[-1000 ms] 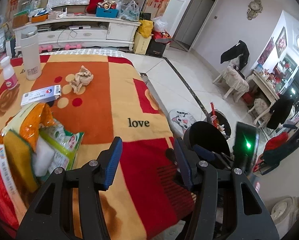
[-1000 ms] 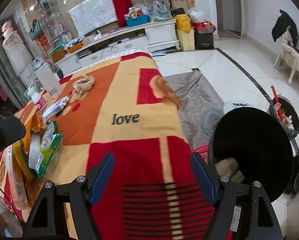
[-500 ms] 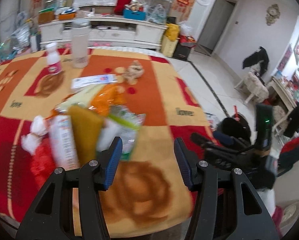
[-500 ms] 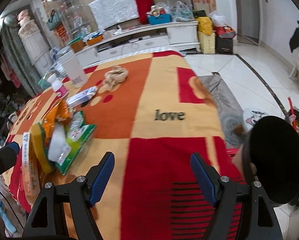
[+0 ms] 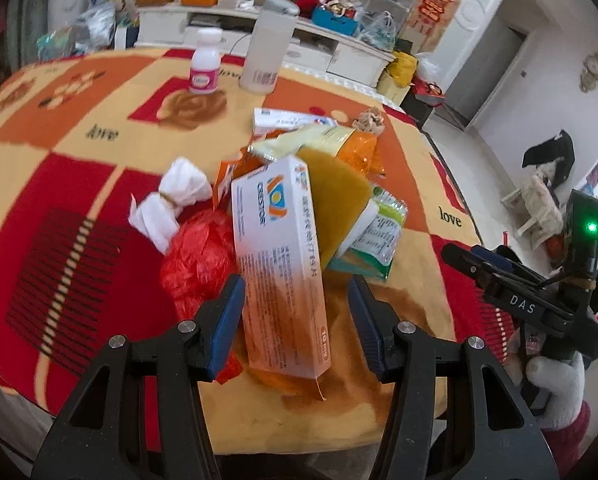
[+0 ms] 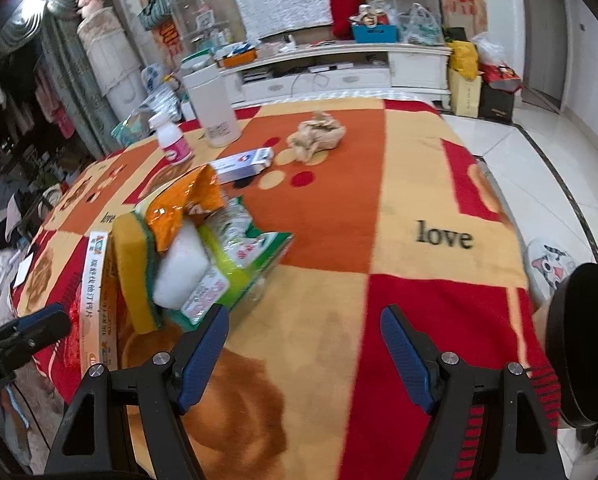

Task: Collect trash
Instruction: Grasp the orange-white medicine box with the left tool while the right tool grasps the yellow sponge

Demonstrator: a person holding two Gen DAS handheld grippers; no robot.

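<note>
My left gripper (image 5: 297, 306), jaws wide and empty, now straddles one long white-orange cardboard box (image 5: 277, 256); right gripper (image 6: 305, 344) equally wide, empty, beside two sponges.

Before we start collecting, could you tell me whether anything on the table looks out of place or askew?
Yes: a heap of trash sits near the table's front. The long medicine box lies tilted across a red plastic bag and yellow sponge, with a torn orange wrapper behind. A crumpled paper wad lies apart, farther back.

Heaped wrappers (image 5: 351, 184), medicine box (image 5: 279, 256), tissue (image 5: 171, 204)
</note>
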